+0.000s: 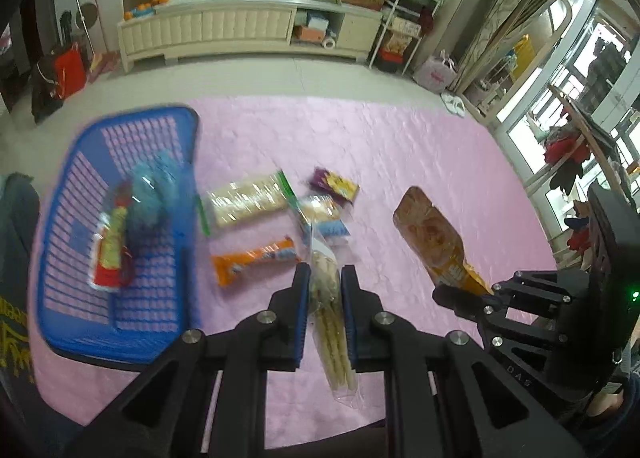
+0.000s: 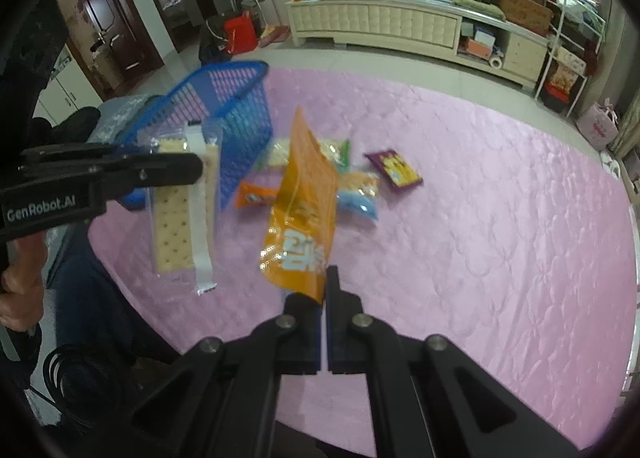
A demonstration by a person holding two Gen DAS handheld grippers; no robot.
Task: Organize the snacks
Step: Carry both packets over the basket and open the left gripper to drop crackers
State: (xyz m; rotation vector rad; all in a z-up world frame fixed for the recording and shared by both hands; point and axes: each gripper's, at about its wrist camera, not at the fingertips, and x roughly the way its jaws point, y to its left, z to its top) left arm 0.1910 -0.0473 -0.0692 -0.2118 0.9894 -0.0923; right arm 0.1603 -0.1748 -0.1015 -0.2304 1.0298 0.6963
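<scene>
Two grippers: the left gripper [image 1: 325, 278] clamps one clear cracker pack [image 1: 330, 306]; the right gripper [image 2: 324, 290] is closed on one orange pouch [image 2: 302, 209]. One blue basket [image 1: 60, 298] holds three snacks. Five packets [image 1: 256, 258] lie beside it on the pink cloth [image 1: 420, 161].
</scene>
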